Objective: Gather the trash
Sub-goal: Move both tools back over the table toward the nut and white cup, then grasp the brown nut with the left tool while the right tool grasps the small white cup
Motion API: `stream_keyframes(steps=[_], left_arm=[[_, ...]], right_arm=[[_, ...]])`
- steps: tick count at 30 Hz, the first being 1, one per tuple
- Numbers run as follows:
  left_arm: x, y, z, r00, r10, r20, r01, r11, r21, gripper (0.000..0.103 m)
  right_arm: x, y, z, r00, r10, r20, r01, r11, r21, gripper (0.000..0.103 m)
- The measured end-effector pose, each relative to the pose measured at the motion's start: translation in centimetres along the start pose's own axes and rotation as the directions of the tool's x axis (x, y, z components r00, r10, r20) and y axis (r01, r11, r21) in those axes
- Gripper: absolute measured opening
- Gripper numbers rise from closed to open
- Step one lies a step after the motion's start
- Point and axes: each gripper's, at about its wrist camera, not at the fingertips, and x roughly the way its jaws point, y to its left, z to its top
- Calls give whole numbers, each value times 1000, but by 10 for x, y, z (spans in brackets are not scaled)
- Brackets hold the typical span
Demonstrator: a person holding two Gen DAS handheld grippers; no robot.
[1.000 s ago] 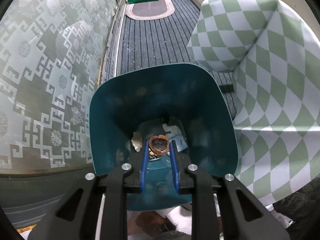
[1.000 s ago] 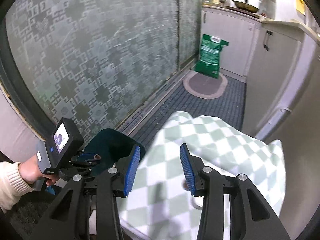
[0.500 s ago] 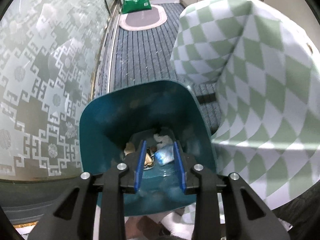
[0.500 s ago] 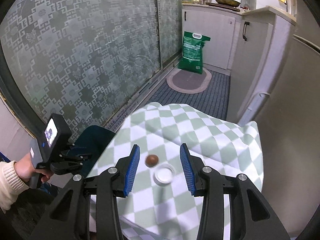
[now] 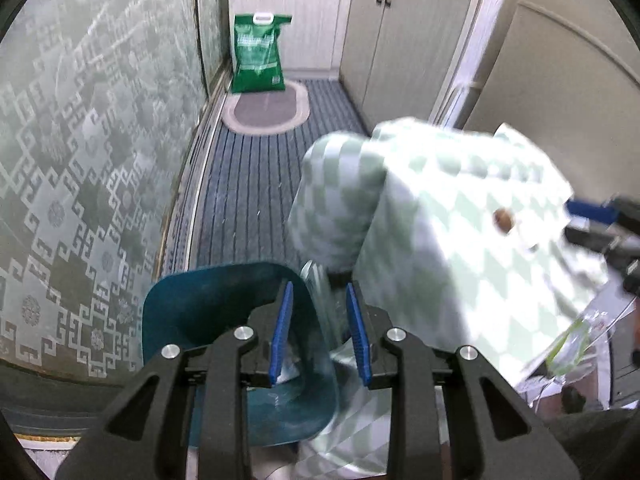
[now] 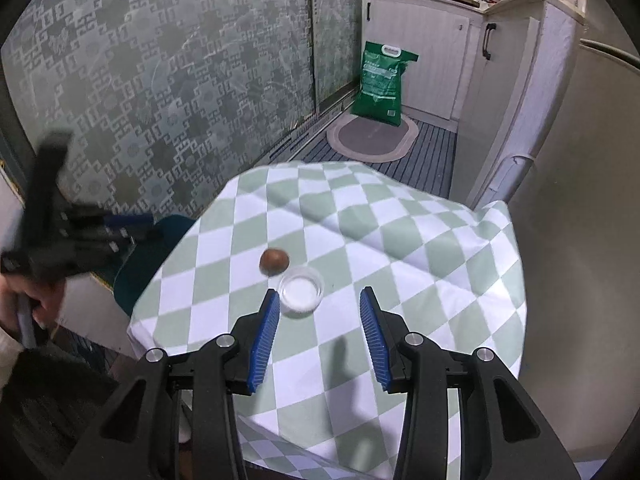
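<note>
A brown nut shell (image 6: 274, 261) and a small clear plastic cup (image 6: 301, 290) lie on the green-and-white checked tablecloth (image 6: 400, 240). My right gripper (image 6: 319, 338) is open and empty, just short of the cup. A teal bin (image 5: 208, 312) stands on the floor left of the table; a bit of pale trash shows inside it. My left gripper (image 5: 319, 338) is open and empty above the bin's right rim, beside the cloth's edge. The nut shell also shows in the left wrist view (image 5: 503, 219).
A patterned glass sliding door (image 6: 160, 80) runs along the left. A green sack (image 6: 382, 82) and an oval mat (image 6: 372, 138) lie at the far end by white cabinets (image 6: 432, 48). A pale appliance wall (image 6: 580, 200) stands right of the table.
My left gripper has lifted and swung right, away from the bin's inside, and opened wider. My right gripper has moved in over the table toward the cup and nut shell.
</note>
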Motion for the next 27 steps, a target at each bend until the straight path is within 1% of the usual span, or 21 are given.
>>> stream_keyframes(steps=[4,8,15,18,19,22,24,27], left_arm=[[-20,-13,10,998,-35,58,35,999,5,31],[-29,-24,15,995,-62,82,60,998,24,32],[-36,-46,17,991,-101,90,94,992,84,36],[-36,-55,16,988,-131,84,121,986,116,43],[-35,-58,16,987,-136,81,125,984,127,43],[-32,-69,14,987,-143,71,130,978,160,43],[-27,-74,13,988,-142,66,129,976,175,43],[-22,-81,13,988,-143,58,129,973,193,43]], right_arm=[[6,5,-4,1000,-1,-10,1,1000,-17,42],[14,8,-4,1000,0,-21,-1,1000,-26,42],[30,12,1,999,4,-37,-6,999,-41,42],[36,11,3,999,6,-38,-7,999,-38,42],[38,11,4,999,4,-35,-6,999,-37,41],[42,10,7,1000,5,-28,-6,999,-38,37],[44,11,8,1000,4,-30,-5,999,-45,30],[43,11,9,1000,4,-30,-5,999,-44,30]])
